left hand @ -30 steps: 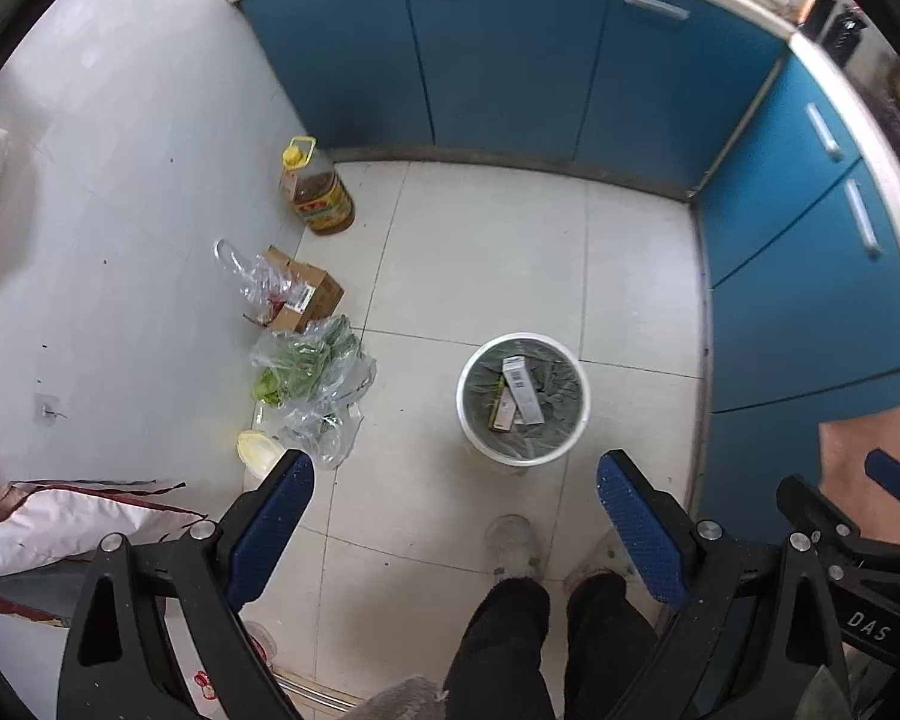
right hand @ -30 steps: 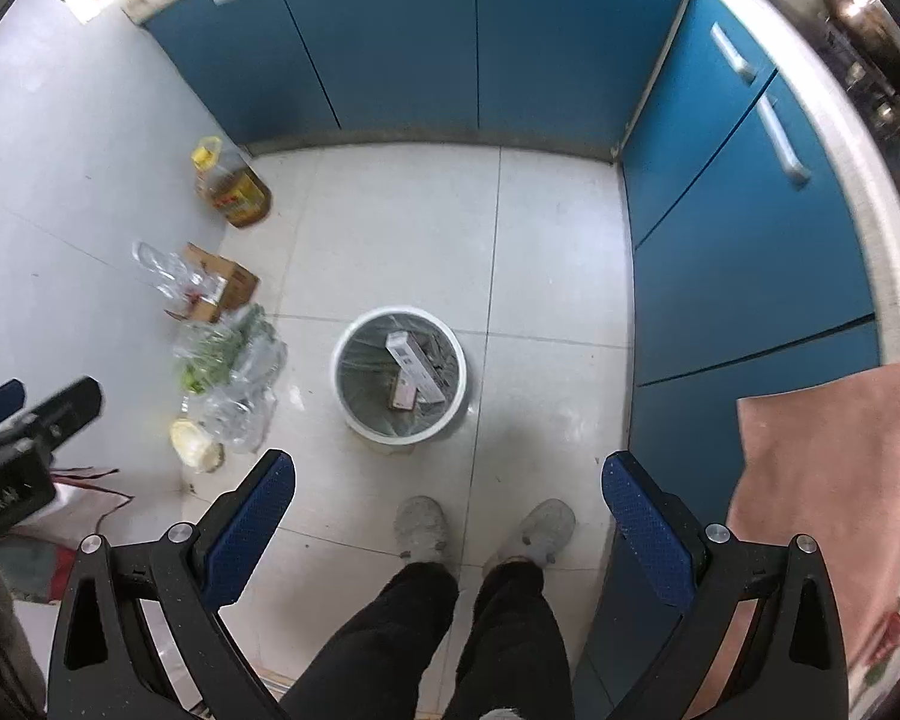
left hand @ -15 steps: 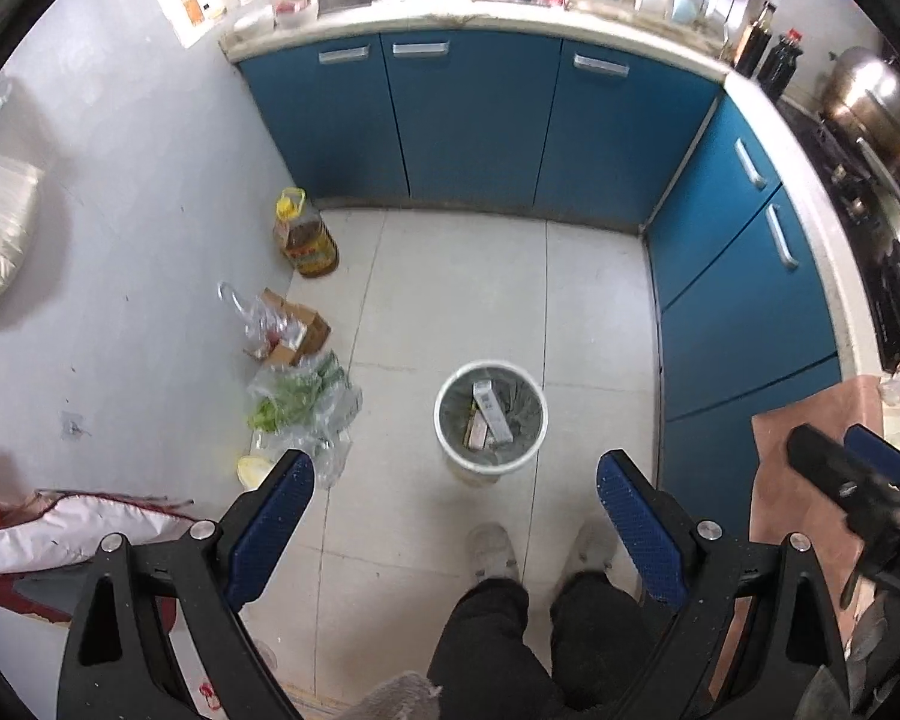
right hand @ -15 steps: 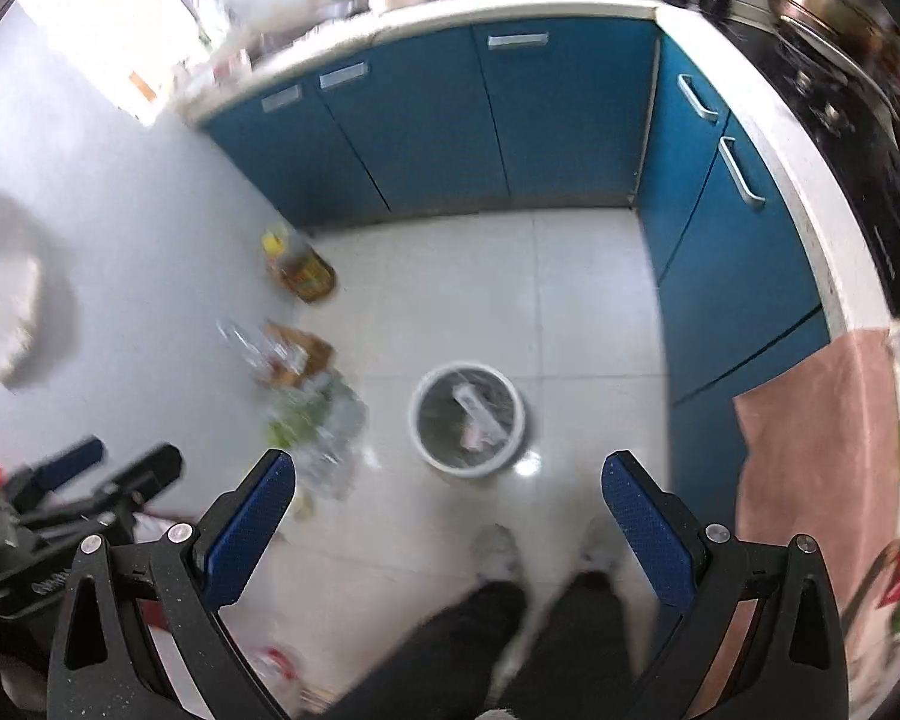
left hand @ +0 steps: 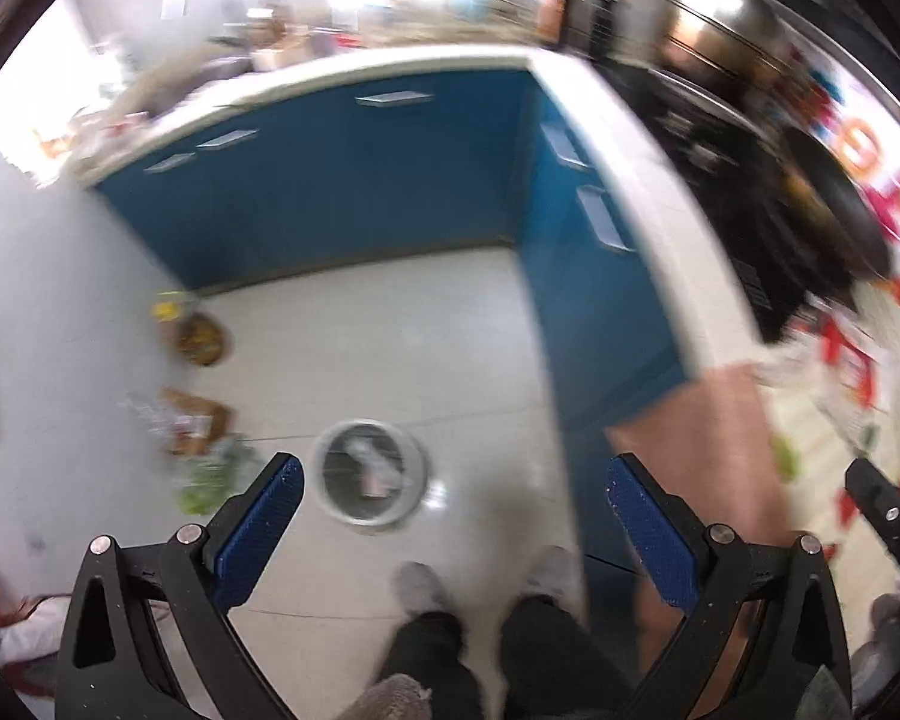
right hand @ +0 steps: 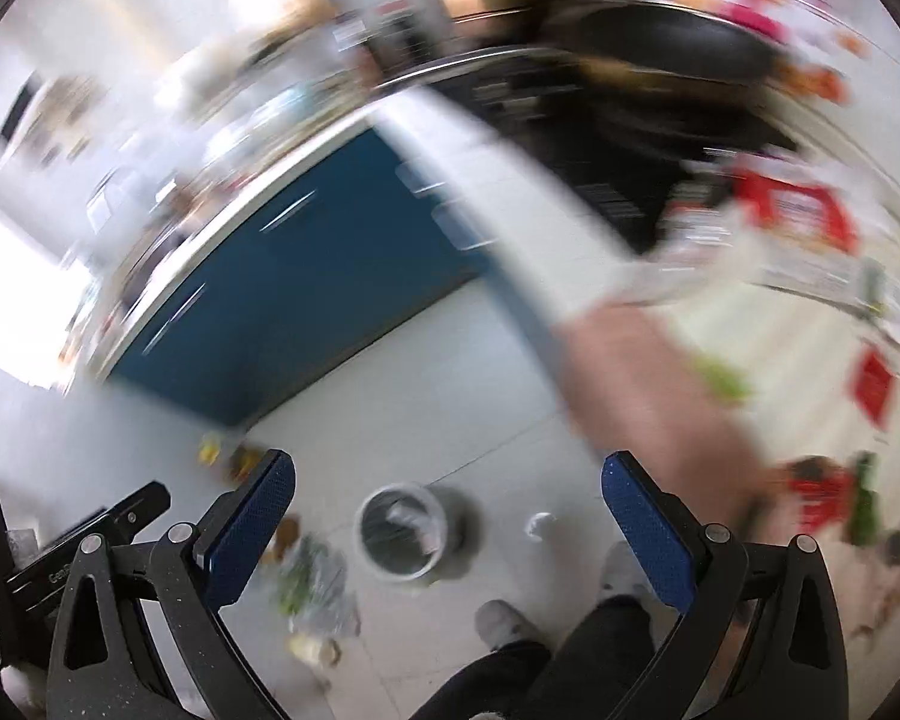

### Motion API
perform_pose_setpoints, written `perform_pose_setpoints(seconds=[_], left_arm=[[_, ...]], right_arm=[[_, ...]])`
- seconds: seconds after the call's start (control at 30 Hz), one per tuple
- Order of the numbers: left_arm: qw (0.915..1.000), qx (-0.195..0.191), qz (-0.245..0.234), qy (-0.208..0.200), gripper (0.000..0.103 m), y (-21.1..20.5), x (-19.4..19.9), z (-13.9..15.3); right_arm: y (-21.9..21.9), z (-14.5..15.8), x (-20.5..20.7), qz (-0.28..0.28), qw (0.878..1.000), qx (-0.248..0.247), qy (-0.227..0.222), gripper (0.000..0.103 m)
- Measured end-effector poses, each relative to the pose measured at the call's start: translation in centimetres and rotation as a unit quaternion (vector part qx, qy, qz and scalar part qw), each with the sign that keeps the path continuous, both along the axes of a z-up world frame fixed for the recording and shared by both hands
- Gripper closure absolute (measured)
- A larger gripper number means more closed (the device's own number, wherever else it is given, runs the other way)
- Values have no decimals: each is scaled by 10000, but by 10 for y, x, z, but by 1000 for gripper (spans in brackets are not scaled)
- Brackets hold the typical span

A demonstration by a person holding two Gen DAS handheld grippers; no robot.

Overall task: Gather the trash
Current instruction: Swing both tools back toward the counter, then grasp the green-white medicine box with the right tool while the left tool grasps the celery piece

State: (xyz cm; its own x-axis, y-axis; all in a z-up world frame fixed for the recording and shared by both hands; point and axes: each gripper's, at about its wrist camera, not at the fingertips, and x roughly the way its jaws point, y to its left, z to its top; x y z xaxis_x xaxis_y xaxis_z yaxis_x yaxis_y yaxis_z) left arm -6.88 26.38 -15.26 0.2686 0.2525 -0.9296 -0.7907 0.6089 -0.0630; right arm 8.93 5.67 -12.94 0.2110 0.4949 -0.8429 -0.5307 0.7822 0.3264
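A round white trash bin [left hand: 371,479] lined with a grey bag stands on the tiled floor with several pieces of trash inside; it also shows in the right wrist view [right hand: 401,533]. My left gripper [left hand: 450,531] is open and empty, high above the floor. My right gripper [right hand: 448,525] is open and empty too, also high up. Both views are blurred. On the counter to the right lie red and green scraps [right hand: 822,489], too blurred to name. A small white object [right hand: 539,523] lies on the floor right of the bin.
Blue cabinets [left hand: 342,180] line the back and right under a white counter [left hand: 648,192]. A pink cloth [left hand: 696,450] hangs over the counter edge. An oil bottle [left hand: 195,333], a cardboard box [left hand: 195,423] and bagged greens [left hand: 210,474] sit by the left wall. The person's feet [left hand: 420,585] stand near the bin.
Both grippers have risen and tilted up and to the right. The bin looks smaller and lower in view, and the counter with its clutter has come into sight. Both stay open.
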Motion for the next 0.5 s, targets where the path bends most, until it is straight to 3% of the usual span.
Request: perform_pose_setpoints(seconds=[0.2,0.37,0.43,0.5], left_arm=[[9906,-1114,-780,131,0,-70,163,-35],[9655,-2391,-846,590,2,-121,256,-106],[9554,-2779,-663,743,18,-130,274,-137],[9465,-3069,-381,916,26,-135,284,-162]], right_arm=[[-138,-18,136,-1622,9861,-353,93,0],[-224,-39,212,-2375,9683,-766,118,0],[-245,-51,237,-2521,9638,-863,116,0],[-260,-61,256,-2614,9604,-956,99,0]])
